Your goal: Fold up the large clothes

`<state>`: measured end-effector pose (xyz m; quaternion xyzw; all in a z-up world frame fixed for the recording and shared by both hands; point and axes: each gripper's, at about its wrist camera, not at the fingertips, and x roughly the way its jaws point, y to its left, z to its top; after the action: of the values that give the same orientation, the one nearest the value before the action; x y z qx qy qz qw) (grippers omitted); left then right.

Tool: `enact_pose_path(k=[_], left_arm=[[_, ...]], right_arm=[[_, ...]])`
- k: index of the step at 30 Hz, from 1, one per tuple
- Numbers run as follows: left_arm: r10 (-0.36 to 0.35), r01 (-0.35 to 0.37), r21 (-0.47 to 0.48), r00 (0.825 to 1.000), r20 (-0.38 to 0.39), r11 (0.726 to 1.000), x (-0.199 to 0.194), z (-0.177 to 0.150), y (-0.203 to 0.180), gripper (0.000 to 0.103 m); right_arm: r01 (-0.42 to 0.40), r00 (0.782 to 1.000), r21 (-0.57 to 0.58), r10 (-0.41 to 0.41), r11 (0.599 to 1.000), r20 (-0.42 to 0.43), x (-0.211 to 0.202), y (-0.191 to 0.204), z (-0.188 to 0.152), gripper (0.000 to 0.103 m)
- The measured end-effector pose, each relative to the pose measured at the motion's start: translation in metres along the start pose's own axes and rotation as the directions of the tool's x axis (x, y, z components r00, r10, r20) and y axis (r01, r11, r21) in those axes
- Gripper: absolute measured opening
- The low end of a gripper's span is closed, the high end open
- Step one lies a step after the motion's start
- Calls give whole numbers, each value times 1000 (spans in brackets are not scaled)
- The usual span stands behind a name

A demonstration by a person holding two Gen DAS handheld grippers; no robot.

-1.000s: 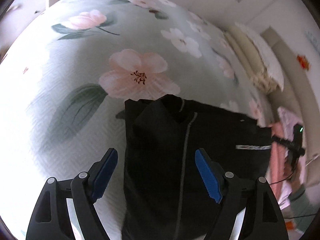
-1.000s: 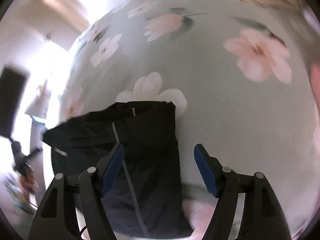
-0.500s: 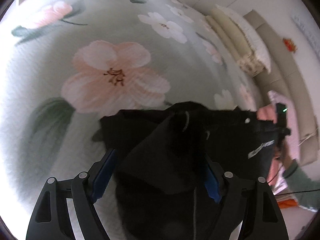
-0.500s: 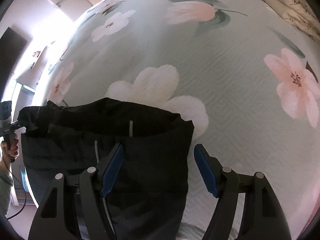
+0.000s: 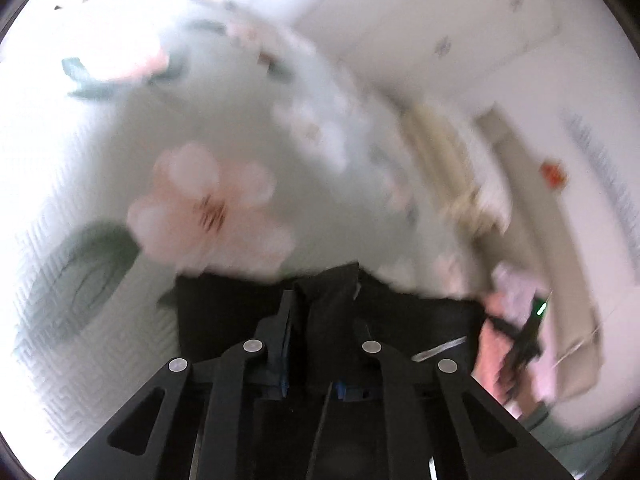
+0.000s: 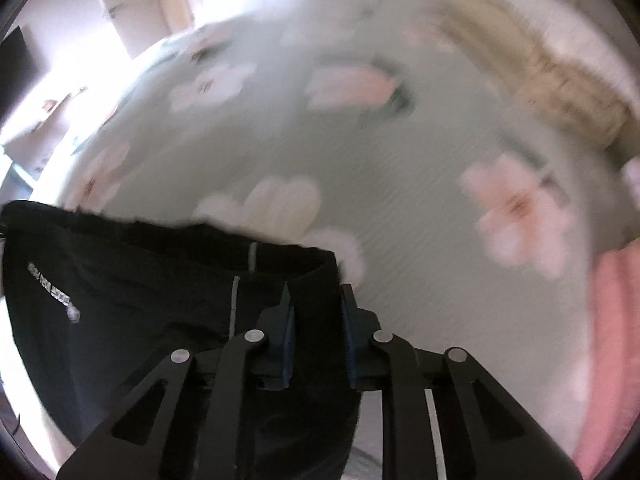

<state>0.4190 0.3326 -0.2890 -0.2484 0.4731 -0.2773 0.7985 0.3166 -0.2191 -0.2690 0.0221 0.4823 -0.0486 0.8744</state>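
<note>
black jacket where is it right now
The black jacket lies low in both wrist views on the floral bedspread, its edge pinched by the left gripper and right gripper.

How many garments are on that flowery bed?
2. A black jacket, pinched by both tools at the near edge, and a pink garment on the bed's right side. More may lie out of view.

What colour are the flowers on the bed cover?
Pink and white flowers on pale green; clearest in the right wrist view.
</note>
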Motion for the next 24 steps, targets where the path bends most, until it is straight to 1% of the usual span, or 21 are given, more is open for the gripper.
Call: enact_pose_path(k=[1,2,3,4,5,6,7,8,9,10,11,12,13,14,15,17,19,21,23,24], left_arm=[[-7,7,4,1000,22,1000,-5,7,-5,16],[2,-3,9,999,34,1000,-4,17,-9,16],[33,-34,15,999,33,999,2,23,-9,16],[74,-74,12,997,19,997,13,28,-5,16],[96,-96,-3,995,-3,995,25,30,1,16],[117,-118,-8,993,-30,993,41,30,11,16],[160,-160,0,986,-57,987,57,27,20,16],[201,-201,0,975,-93,980,76,22,30,16],[223,-226,-6,967,-126,974,92,16,41,16],[229,-237,-35,961,-157,971,107,8,54,17],[214,-227,-68,963,-167,971,113,3,63,18],[180,-200,-120,970,-164,972,116,-1,74,20],[143,-167,-162,979,-149,973,114,-2,82,20],[115,-138,-187,985,-130,973,110,-2,86,21],[105,-127,-191,987,-122,973,108,-2,87,21],[105,-126,-172,986,-127,977,102,-2,86,22],[114,-135,-149,984,-139,980,101,-2,83,22],[119,-140,-141,982,-145,980,101,2,82,22],[123,-144,-139,981,-149,980,103,2,82,22],[123,-145,-141,981,-148,979,103,1,80,22]], right_arm=[[6,1000,12,-6,1000,29,-9,-2,10,18],[12,998,19,-13,1000,54,-16,-4,22,16],[36,996,18,-38,999,75,-17,-4,33,12],[91,991,6,-91,996,93,-14,-2,43,9],[134,986,-4,-133,991,101,-6,0,50,6],[129,989,-12,-128,992,71,13,0,58,6],[100,995,-6,-100,995,30,28,-1,61,6],[59,998,14,-59,998,-37,50,-2,61,6],[24,996,19,-22,1000,-81,64,0,58,6],[-2,995,9,3,1000,-101,69,4,53,6],[-20,994,-9,19,1000,-111,71,10,47,7],[-33,993,-33,29,999,-112,68,17,38,10],[-42,993,-40,37,998,-115,65,20,33,25],[-61,991,-36,56,998,-120,63,20,26,35],[-73,991,-30,69,997,-119,61,19,20,50],[-92,989,-12,90,996,-115,57,14,15,50],[-147,982,46,151,988,-116,56,2,11,51],[-215,965,116,229,970,-126,64,-11,10,53],[-253,947,176,281,951,-154,81,-19,7,54],[-259,941,198,293,945,-169,90,-21,7,54]])
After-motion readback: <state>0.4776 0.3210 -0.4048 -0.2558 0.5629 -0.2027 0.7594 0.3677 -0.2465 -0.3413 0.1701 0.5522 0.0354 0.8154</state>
